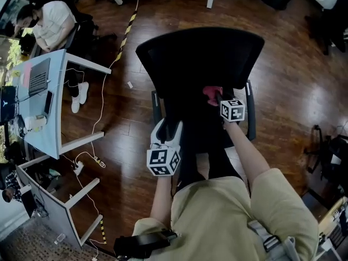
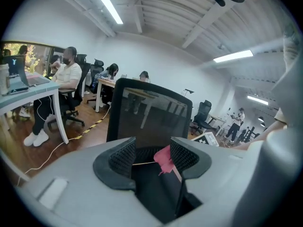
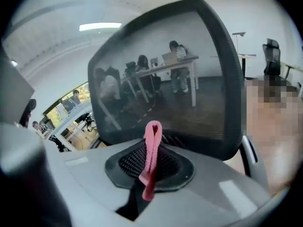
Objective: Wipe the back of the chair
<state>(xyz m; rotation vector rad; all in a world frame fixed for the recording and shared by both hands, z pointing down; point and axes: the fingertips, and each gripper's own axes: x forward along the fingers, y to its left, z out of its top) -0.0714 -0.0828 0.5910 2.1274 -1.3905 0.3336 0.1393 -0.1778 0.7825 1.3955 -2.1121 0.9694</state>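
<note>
- Head view: right gripper (image 1: 218, 98) is pinching a pink cloth (image 1: 211, 94), hovering low at the front of the black mesh chair back (image 1: 201, 53); can't tell whether they're touching.
- Left gripper (image 1: 168, 128) is hanging with jaws spread, empty, over the left side of the seat (image 1: 191, 137), well apart from the cloth.
- Both forearms are reaching forward from the person's body.
- A desk (image 1: 51, 129) with a laptop (image 1: 39, 76) and a seated person (image 1: 51, 18) are sitting off left.
- Left gripper view: jaws are gaping, chair back is standing upright ahead, cloth is showing beyond the gap near the right jaw.
- Right gripper view: jaws are clamping the folded cloth, its loop poking up; chair back is filling the frame just ahead.
</note>
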